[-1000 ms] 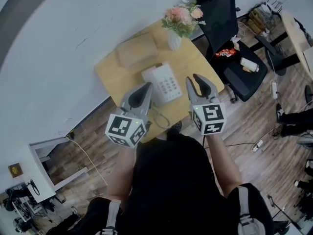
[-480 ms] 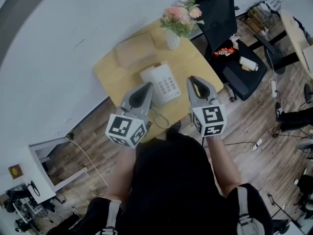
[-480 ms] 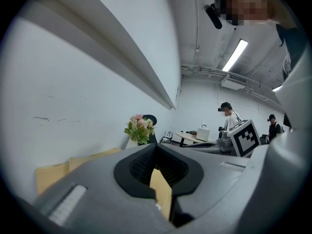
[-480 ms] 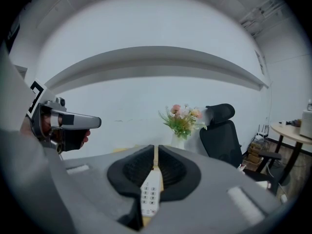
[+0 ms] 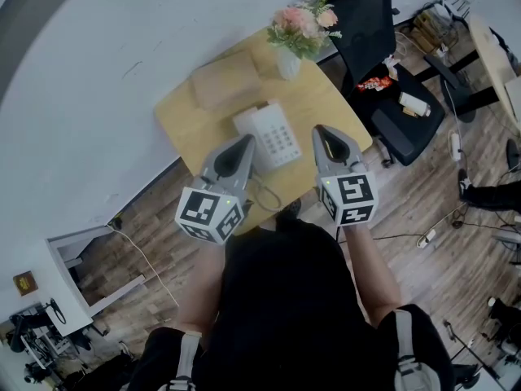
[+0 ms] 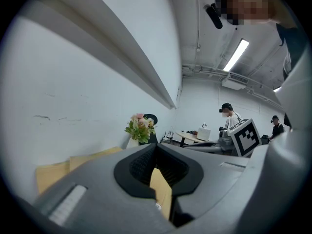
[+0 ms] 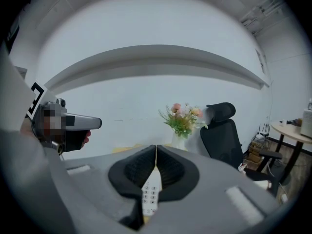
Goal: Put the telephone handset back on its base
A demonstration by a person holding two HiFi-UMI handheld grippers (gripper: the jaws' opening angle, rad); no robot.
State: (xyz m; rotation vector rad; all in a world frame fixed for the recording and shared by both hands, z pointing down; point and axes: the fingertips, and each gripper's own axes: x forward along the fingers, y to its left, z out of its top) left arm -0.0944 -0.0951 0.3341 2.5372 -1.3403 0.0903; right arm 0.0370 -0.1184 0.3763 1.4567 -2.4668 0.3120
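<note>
While both tongs hang side by side over the near edge of the surface [image 5: 186, 125], neither grips anything. The left tongs [image 5: 242, 147] are closed tip to tip, with bare wood showing through the gap behind the tips. The right tongs [image 5: 323, 135] have just been closing and now meet tip to tip, with nothing between them. Ahead of the tongs, between the two, sits the white base [image 5: 278, 141], keypad up. The telephone handset [image 5: 249, 124] seems to lie along the side nearer the left tongs; whether it is seated I cannot tell. Farther from the tongs than the base, a white vase [image 5: 289, 65] holds pink flowers [image 5: 303, 24]. Beyond the left tongs lies a cardboard box [image 5: 226, 80], shut, its contents hidden.
</note>
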